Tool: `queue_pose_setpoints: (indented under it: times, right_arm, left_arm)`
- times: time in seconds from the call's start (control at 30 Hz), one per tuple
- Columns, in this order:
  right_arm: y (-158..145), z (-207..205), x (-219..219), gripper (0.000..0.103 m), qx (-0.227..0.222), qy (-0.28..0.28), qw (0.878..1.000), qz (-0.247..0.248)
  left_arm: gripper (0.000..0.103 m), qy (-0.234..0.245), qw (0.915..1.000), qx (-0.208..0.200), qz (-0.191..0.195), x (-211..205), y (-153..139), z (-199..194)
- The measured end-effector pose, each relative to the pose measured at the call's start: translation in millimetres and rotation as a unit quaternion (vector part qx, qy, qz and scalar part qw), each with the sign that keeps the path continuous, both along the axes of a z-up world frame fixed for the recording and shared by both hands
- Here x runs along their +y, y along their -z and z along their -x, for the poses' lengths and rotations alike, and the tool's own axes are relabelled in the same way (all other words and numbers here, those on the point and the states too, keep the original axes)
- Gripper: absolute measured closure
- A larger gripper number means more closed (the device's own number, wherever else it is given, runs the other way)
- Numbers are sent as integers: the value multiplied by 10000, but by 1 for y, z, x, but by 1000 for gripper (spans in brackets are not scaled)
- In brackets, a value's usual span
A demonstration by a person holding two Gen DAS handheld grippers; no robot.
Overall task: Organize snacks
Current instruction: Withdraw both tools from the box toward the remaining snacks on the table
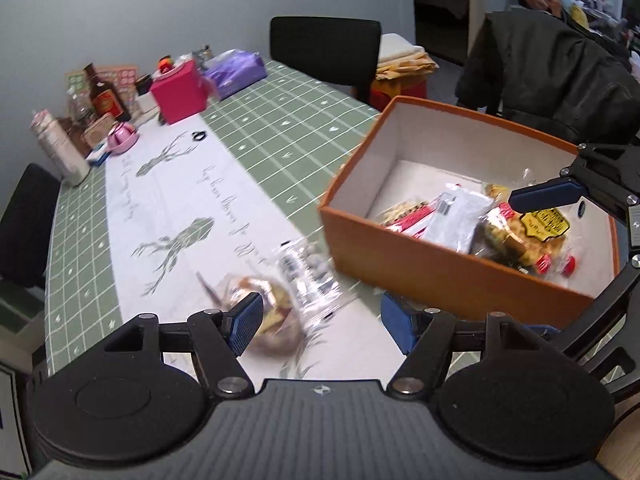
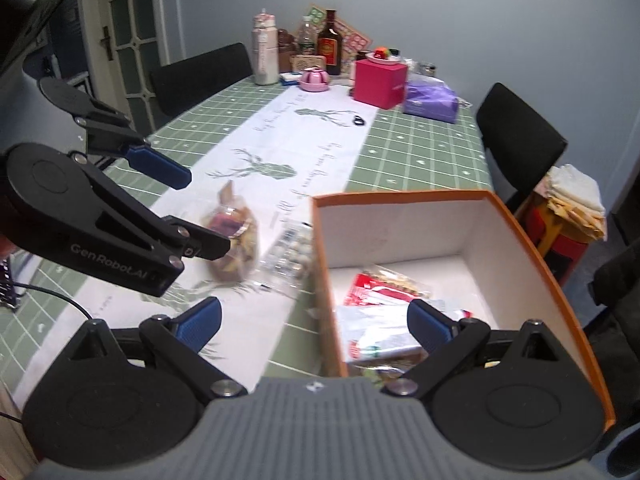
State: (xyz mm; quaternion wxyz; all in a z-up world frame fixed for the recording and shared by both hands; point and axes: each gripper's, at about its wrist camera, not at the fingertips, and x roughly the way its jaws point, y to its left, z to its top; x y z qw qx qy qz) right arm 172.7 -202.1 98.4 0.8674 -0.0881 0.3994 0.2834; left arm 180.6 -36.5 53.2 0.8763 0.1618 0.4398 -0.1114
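Two clear snack bags (image 1: 280,304) are left on the counter (image 1: 280,128) beside the orange box (image 1: 420,264) (partly filled); both hand-held grippers, left (image 1: 320,324) and right (image 2: 316,324), are spread empty, so one bag is probably to be pinched next.

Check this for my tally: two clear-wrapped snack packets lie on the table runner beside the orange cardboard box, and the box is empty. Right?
Not quite. The orange cardboard box already holds several snack packets, as the left wrist view shows. Two clear-wrapped snack packets do lie beside it on the table runner.
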Motion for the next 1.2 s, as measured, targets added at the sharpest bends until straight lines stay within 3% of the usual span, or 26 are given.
queue_pose_setpoints:
  times: [0.13,0.27,0.53,0.67,0.77,1.0,1.2]
  right_arm:
    - [6,8,17,6,-108,2,9999,-85]
    - [18,18,33,10,-355,125,9993,-6]
    - [53,22,49,17,-203,307,9989,-273]
    - [70,16,60,29,-132,392,9990,-191]
    - [80,7,67,42,-100,431,9989,-148]
    - [101,-9,87,52,-370,270,9987,222]
    - [116,-25,95,59,-282,329,9990,79]
  left_arm:
    - [24,-207,9997,-42,142,27,4,8]
    - [24,-419,9973,-184,569,54,10,17]
    - [24,-554,9926,-303,1040,86,38,23]
    - [21,-576,9887,-277,1357,94,50,18]
    - [14,-848,9834,-314,1571,96,59,12]
    - [13,-1192,9745,-288,1881,96,76,-10]
    - [13,-1412,9691,-306,1999,89,90,-25]
